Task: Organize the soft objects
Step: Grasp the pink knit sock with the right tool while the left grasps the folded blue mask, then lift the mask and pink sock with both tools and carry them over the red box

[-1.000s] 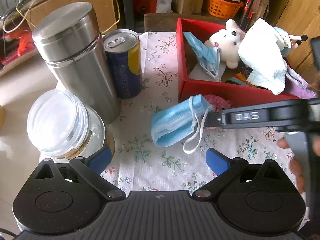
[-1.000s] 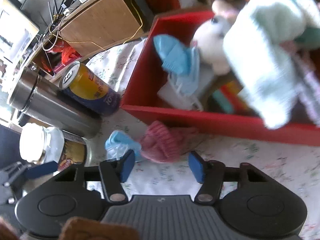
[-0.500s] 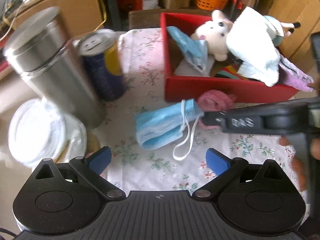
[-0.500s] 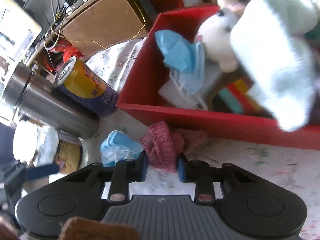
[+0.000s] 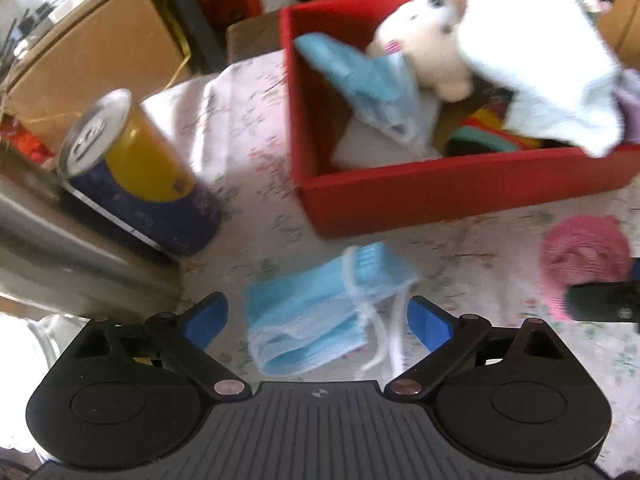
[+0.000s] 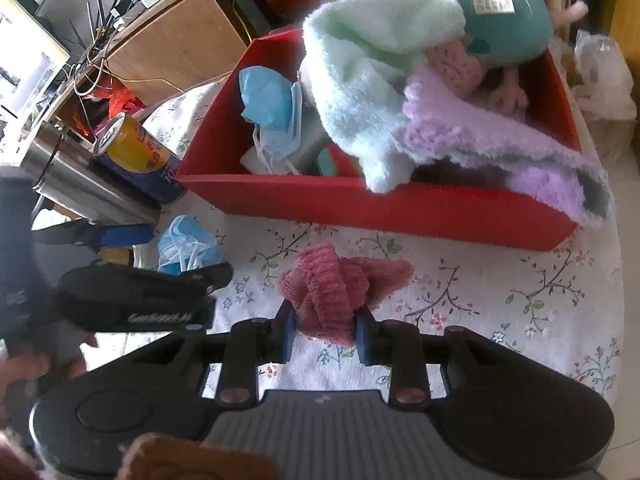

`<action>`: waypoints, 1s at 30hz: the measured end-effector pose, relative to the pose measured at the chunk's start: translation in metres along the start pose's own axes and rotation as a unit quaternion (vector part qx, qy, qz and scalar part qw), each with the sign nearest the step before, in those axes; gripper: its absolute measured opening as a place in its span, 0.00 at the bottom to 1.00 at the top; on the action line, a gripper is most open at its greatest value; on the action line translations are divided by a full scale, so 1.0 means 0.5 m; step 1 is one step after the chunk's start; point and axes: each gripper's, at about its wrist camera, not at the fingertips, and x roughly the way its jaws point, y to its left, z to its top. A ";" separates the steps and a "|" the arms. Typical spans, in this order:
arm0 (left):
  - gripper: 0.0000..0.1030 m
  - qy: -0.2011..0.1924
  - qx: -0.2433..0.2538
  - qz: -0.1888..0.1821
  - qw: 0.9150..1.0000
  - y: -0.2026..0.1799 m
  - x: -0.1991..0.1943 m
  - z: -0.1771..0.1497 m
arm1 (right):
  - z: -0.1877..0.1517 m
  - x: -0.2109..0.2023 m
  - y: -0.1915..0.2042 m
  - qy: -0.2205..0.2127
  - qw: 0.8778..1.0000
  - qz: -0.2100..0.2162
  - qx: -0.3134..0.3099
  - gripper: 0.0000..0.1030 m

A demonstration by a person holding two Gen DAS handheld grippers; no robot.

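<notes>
Since a second earlier, the right gripper [image 6: 325,332] had clamped onto the pink knitted cloth [image 6: 340,288] on the table [image 6: 500,320]; the left gripper [image 5: 316,316] had advanced, wide open, straddling the blue face mask [image 5: 316,312].

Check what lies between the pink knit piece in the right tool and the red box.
Only bare floral cloth separates the pink knit piece, clamped in the right tool, from the red box. The box's near wall must be cleared, and a mint towel drapes over it.
</notes>
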 end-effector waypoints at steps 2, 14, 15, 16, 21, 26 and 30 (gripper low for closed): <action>0.89 0.002 -0.010 0.009 1.000 0.010 0.010 -0.001 | 0.004 0.004 -0.002 0.003 1.000 0.005 0.003 0.02; 0.56 0.006 -0.066 -0.033 0.997 0.027 0.013 0.004 | 0.001 0.002 0.003 0.001 1.000 0.007 0.007 0.03; 0.53 0.008 -0.065 -0.032 0.997 0.024 0.010 0.003 | 0.000 0.001 0.005 0.001 1.000 0.007 0.005 0.03; 0.49 0.010 -0.064 -0.031 0.997 0.020 0.006 0.003 | 0.000 0.000 0.005 0.000 1.000 0.007 0.004 0.03; 0.38 0.014 -0.064 -0.059 0.996 0.007 -0.023 -0.022 | -0.002 0.003 0.014 0.000 1.000 -0.003 -0.007 0.03; 0.34 0.015 -0.047 -0.072 0.996 -0.016 -0.065 -0.064 | -0.022 0.008 0.028 0.008 1.000 -0.016 -0.026 0.03; 0.34 0.007 -0.044 -0.078 0.996 -0.022 -0.094 -0.083 | -0.045 0.000 0.037 0.013 0.999 -0.019 -0.039 0.03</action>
